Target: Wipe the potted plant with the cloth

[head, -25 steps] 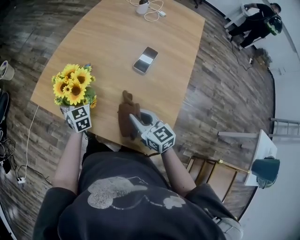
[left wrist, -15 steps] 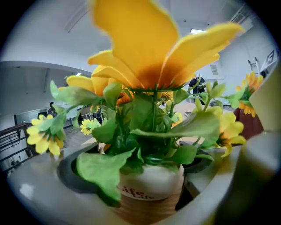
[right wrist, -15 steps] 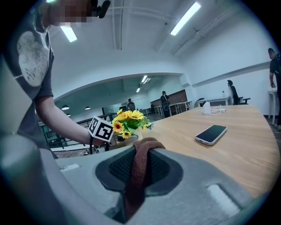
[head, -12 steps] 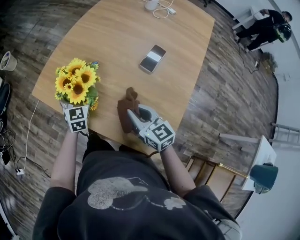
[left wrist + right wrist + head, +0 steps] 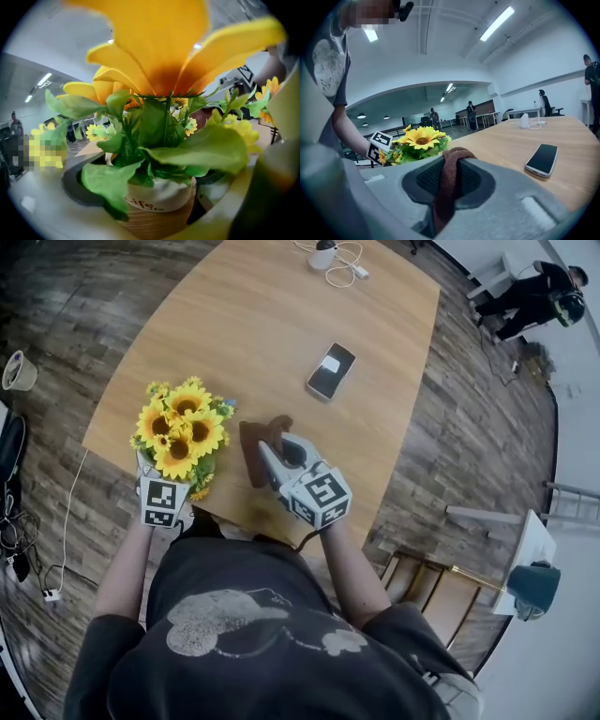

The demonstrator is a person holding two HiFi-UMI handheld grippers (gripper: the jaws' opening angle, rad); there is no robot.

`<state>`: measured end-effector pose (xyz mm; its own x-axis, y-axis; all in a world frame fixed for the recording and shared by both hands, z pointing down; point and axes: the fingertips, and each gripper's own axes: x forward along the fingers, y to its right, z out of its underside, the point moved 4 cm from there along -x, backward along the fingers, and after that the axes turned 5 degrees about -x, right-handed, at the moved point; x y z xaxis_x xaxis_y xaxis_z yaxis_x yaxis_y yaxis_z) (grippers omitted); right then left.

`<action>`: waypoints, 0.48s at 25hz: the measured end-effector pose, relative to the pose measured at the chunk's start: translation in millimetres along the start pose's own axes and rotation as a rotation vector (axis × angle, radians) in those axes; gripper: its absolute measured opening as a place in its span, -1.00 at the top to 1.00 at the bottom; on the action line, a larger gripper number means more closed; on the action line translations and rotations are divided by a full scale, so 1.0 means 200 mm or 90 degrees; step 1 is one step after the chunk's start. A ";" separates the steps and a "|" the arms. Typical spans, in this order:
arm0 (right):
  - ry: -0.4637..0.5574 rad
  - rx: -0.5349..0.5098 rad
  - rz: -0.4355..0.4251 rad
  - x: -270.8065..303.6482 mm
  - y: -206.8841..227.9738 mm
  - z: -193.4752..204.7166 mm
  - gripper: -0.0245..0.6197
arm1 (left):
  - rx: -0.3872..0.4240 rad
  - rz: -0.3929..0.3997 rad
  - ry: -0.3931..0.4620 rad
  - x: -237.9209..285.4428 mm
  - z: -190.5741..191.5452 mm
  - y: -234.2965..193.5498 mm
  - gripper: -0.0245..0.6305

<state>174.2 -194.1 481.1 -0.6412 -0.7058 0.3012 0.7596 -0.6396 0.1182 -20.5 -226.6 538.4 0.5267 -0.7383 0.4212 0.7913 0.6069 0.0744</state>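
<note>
The potted plant (image 5: 184,430), a bunch of yellow sunflowers with green leaves in a small wood-and-white pot (image 5: 157,206), stands at the table's near left edge. My left gripper (image 5: 164,486) is shut on the pot, its jaws on either side. The brown cloth (image 5: 260,448) hangs pinched in my right gripper (image 5: 279,463), just right of the flowers and not touching them. In the right gripper view the cloth (image 5: 446,173) is draped between the jaws, with the sunflowers (image 5: 419,137) close behind. The flowers hide the pot in the head view.
A phone (image 5: 331,371) lies face up on the wooden table (image 5: 244,324) beyond the cloth. A white device with a coiled cable (image 5: 325,254) sits at the far edge. A person (image 5: 530,292) is far off at the right. A step stool stands to my right.
My right gripper has carried the cloth left and away from me, closer to the sunflowers. The left gripper keeps its hold on the pot.
</note>
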 end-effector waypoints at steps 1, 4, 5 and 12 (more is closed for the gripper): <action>-0.001 0.002 0.005 0.04 0.00 0.00 0.79 | 0.012 0.026 0.003 -0.01 0.01 -0.01 -0.93; -0.002 -0.004 0.034 0.16 0.00 -0.03 0.79 | 0.045 0.100 0.015 -0.03 0.03 -0.03 -0.93; 0.001 -0.006 0.047 0.20 0.01 -0.04 0.79 | 0.055 0.122 0.018 -0.04 0.03 -0.04 -0.93; -0.017 -0.007 0.107 0.43 0.10 -0.09 0.79 | 0.106 0.240 0.019 -0.06 0.04 -0.08 -0.93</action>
<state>132.7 -274.1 492.3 -0.5014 -0.7953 0.3408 0.8549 -0.5161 0.0533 -42.2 -224.9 538.8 0.7807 -0.4622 0.4205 0.4814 0.8740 0.0670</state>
